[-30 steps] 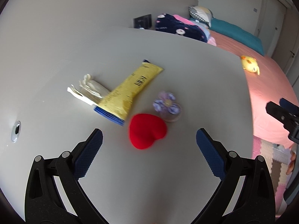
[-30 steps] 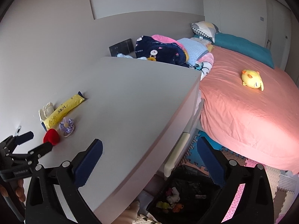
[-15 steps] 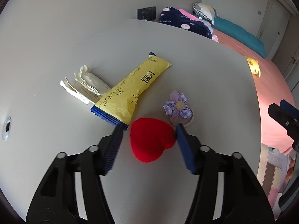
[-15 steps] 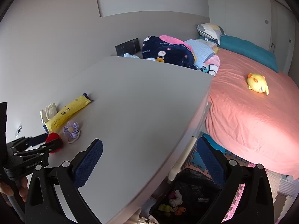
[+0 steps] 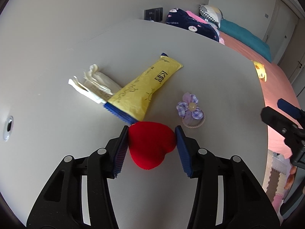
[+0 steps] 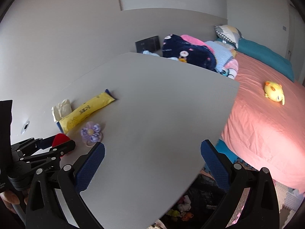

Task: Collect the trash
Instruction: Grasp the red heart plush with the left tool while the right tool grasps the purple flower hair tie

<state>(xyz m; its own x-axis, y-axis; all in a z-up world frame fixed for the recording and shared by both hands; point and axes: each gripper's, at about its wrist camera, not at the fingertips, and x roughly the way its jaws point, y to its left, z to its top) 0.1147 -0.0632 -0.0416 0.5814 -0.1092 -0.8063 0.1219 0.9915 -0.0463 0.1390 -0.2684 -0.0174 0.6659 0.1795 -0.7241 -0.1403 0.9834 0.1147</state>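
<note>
Between the blue pads of my left gripper [image 5: 151,146] sits the red heart-shaped cushion [image 5: 151,145], both pads pressed against its flanks, so I read the jaws as closed on it; the heart still rests on the grey table [image 5: 219,66], and its underside is out of my sight. Just beyond the left pad, the blue crimped end of the yellow snack wrapper [image 5: 144,87] touches or nearly touches the heart's top edge; I cannot tell which. Tucked partly under that wrapper's near end is a crumpled white wrapper [image 5: 93,84], its far portion hidden. Right of the heart, close but apart, lies a purple checked flower hair tie [image 5: 188,107], with its elastic loop only half visible beneath the petals. On my other side, the right gripper [image 6: 152,164] hangs wide open with nothing between its pads, over the table's near edge. From that view the left gripper's fingers hide most of the heart, leaving only a red sliver. Below the table edge I make out a dark trash bag [image 6: 200,196] with small colourful bits inside, too cut off to identify. A metal grommet [image 5: 8,126] sits at the table's far left.
</note>
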